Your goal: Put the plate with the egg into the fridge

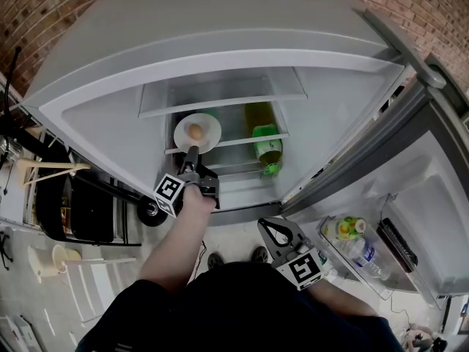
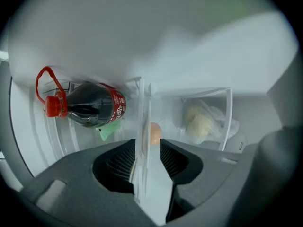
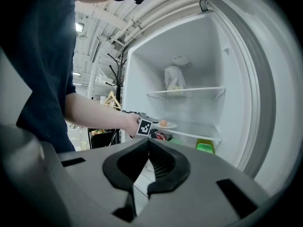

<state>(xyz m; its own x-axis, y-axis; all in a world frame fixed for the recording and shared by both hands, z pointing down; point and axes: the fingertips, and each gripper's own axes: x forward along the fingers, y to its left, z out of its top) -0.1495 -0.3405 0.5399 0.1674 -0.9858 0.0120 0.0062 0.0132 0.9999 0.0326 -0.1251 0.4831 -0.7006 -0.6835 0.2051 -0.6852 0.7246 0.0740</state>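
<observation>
A brick wall backs an open fridge, its door swung out to the right of both tongs.

The left tongs reach level into the fridge. Their jaws stand wide, with the near rim of the plate between them. In the left gripper view the rim lies close along one pad and the other pad is clear of it, so nothing is clamped. The plate rests on a glass shelf straight ahead of these tongs, and the egg sits on the plate just beyond the jaw tips.

A dark bottle with a red cap and red label lies on its side just below the left tongs, on the level under the plate's shelf. A clear bag with something pale in it sits above and beyond them on the upper shelf. A green bottle is to their right, lower down.

The right tongs are held back outside the fridge, near the person's body and well apart from the plate, pointing slightly downward. Their jaws are closed together with nothing between them. Just to their right, the door's rack holds a clear bottle and a yellow-green pack.
</observation>
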